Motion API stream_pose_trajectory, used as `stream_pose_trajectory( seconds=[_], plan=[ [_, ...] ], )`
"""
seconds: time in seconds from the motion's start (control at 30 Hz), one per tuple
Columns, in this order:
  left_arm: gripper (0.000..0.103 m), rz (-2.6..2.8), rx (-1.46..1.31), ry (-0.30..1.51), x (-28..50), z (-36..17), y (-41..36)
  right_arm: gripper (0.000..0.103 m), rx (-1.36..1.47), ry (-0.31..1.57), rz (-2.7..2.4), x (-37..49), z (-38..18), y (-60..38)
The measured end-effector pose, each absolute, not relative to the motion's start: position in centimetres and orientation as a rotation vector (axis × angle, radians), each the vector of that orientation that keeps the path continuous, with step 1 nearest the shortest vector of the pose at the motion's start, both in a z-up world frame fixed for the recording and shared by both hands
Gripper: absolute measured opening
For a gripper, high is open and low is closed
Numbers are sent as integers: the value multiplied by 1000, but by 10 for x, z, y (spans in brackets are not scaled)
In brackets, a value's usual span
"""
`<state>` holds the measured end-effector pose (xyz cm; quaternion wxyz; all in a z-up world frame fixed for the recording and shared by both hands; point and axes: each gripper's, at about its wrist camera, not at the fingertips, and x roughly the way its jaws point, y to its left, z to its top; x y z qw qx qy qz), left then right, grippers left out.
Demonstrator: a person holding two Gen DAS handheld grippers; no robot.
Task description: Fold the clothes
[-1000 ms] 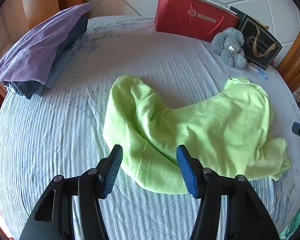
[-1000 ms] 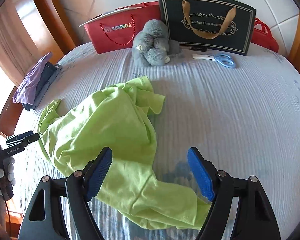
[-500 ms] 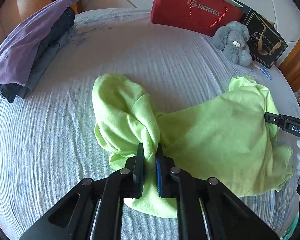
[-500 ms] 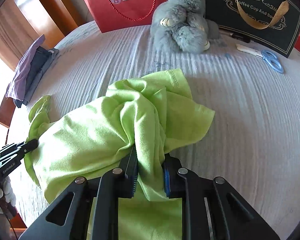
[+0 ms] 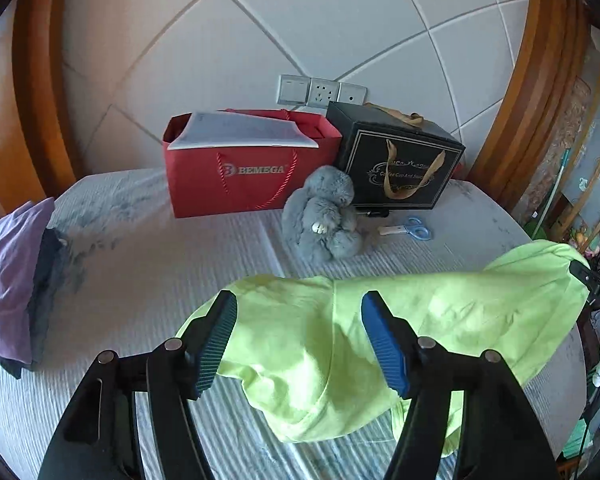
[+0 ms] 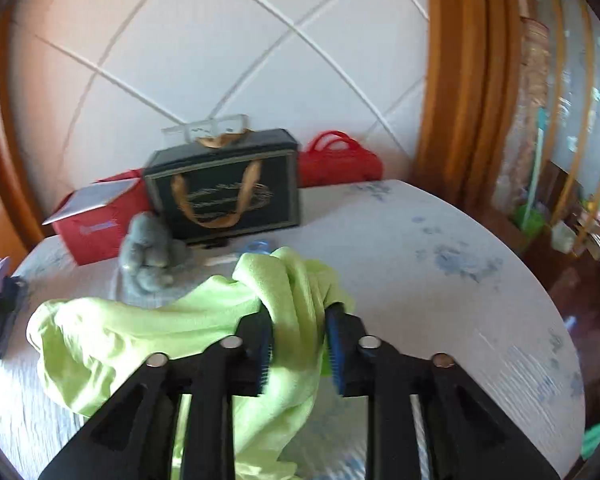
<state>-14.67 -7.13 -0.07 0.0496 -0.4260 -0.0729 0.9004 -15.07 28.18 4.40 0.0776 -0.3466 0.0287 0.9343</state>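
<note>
The green shirt (image 5: 440, 320) lies bunched on the bed (image 5: 160, 280), with one end lifted up. The right gripper (image 6: 296, 344) pinches a thick fold of it between its blue pads. The left gripper (image 5: 298, 338) has its jaws wide apart and holds nothing. Behind sit a grey bunny toy (image 5: 324, 220), a red bag (image 5: 236, 176) and a black bag (image 5: 400, 164).

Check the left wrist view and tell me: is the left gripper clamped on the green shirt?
No. The left gripper has its jaws wide apart, with the shirt lying beyond them.
</note>
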Motion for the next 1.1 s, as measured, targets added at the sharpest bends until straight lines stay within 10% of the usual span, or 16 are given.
stream_pose_trajectory(
  seconds=[0.07, 0.6, 1.1],
  plan=[
    [66, 2701, -1330, -190, -146, -11, -54, 69, -1125, 153, 2723, -150, 33, 313],
    [66, 2369, -1510, 48, -99, -102, 93, 69, -1431, 185, 2649, -48, -55, 392],
    [59, 2743, -1670, -183, -92, -128, 165, 79, -1758, -43, 2843, -150, -114, 473]
  ],
)
